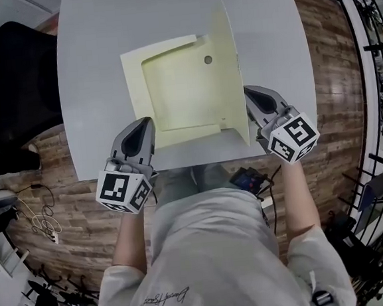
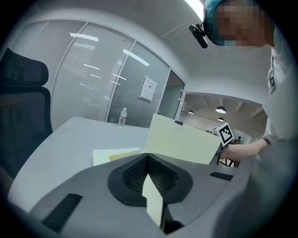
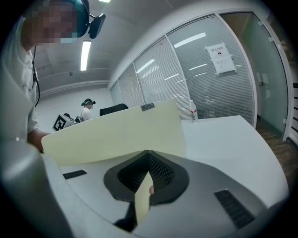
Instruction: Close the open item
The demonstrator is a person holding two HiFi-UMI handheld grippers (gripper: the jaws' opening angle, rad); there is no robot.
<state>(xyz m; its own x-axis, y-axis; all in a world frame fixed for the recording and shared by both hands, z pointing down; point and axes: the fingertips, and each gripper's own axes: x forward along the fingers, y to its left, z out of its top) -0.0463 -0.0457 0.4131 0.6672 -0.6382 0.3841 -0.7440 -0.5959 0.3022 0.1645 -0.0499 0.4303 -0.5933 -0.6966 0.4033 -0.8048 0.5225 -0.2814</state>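
Open folder (image 1: 173,90) on the counter (image 1: 91,71): the left hand-held gripper (image 1: 140,132) pinches the flat leaf (image 1: 138,80)'s near edge, the right hand-held gripper (image 1: 256,102) pinches the upright cover (image 1: 226,59), hinged near-to-far on the right, so closing probably swings it leftward.

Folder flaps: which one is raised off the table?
The right flap, standing nearly upright in the right tongs; the left flap lies flat, held by the left tongs.

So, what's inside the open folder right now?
Just a bare yellow inner panel and a small round fastener; no papers show. The left gripper covers the folder's near-left corner.
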